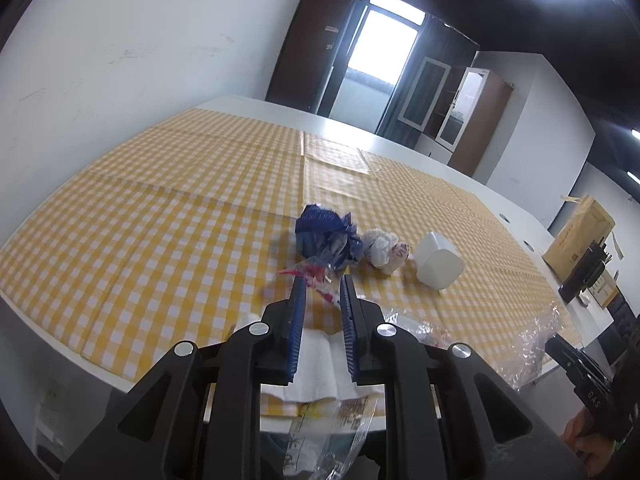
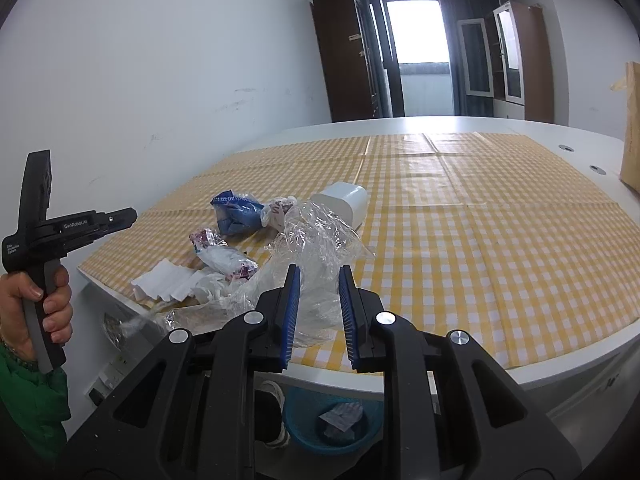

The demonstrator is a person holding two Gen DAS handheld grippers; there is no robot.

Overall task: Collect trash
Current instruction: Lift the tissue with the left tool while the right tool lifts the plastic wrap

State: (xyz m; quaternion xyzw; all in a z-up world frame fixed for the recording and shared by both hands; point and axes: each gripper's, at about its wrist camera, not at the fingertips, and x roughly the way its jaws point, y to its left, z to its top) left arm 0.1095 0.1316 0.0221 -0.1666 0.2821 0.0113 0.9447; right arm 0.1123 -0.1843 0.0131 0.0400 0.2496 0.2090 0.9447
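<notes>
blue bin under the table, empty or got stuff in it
Not empty: the blue bin on the floor holds at least one crumpled wrapper, seen from the right wrist view.

On the black body of the left gripper (image 2: 120, 216), seen at the left of the right wrist view, we read "GenRobot.AI" in pale letters along its arm; a smaller line of print on its handle block is too fine for us to make out. At the near right edge of the left wrist view, the right gripper (image 1: 560, 354) carries the letters "DAS" on its side. The crumpled blue wrapper (image 1: 326, 238) has white lettering that we cannot read, and the brown cardboard box (image 1: 580, 232) at the far right bears dark print too small to tell.
</notes>
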